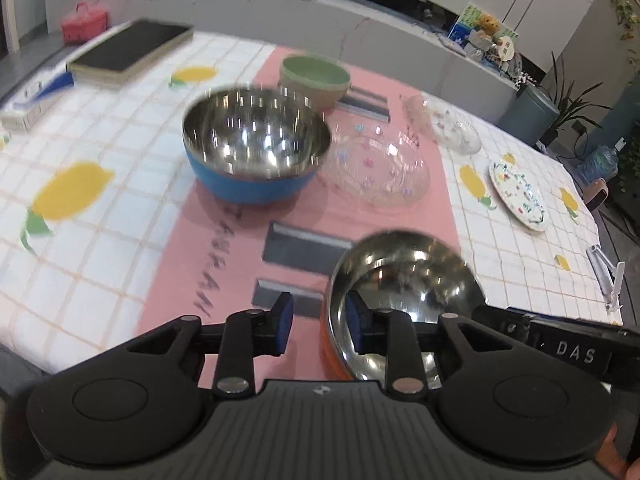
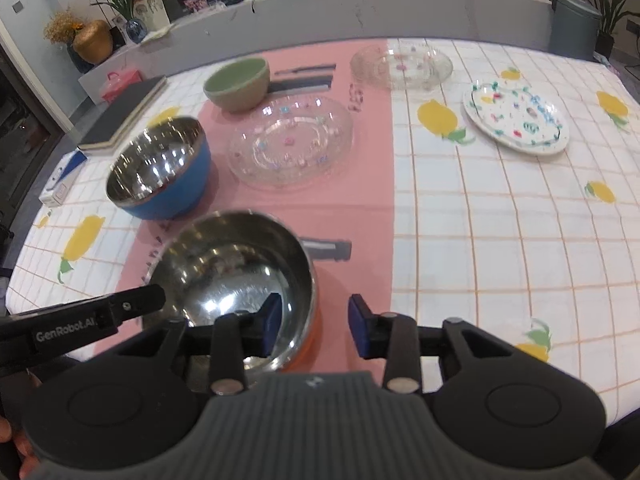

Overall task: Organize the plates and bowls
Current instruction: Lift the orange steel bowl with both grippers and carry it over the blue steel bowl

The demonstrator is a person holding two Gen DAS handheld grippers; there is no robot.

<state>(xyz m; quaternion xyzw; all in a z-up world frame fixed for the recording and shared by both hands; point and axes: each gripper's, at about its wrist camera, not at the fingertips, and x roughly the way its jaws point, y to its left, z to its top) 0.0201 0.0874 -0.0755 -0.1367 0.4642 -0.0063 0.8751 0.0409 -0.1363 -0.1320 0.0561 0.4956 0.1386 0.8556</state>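
Observation:
An orange-sided steel bowl (image 1: 404,280) (image 2: 236,268) sits near the front of the pink runner. My left gripper (image 1: 320,328) is open with the bowl's left rim between its pads. My right gripper (image 2: 314,322) is open with the bowl's right rim between its pads. A blue-sided steel bowl (image 1: 256,148) (image 2: 160,168) stands further back on the left. A green bowl (image 1: 314,80) (image 2: 238,84), two clear flowered glass plates (image 1: 380,168) (image 2: 292,144) (image 1: 444,124) (image 2: 402,66) and a white patterned plate (image 1: 518,196) (image 2: 516,118) lie beyond.
The table has a lemon-print cloth (image 2: 500,220). A black book (image 1: 132,48) (image 2: 124,112) and a white box (image 1: 28,108) lie at the far left. A red case (image 1: 84,24) and clutter sit on the ledge behind. A white bracket (image 1: 608,276) lies at the right edge.

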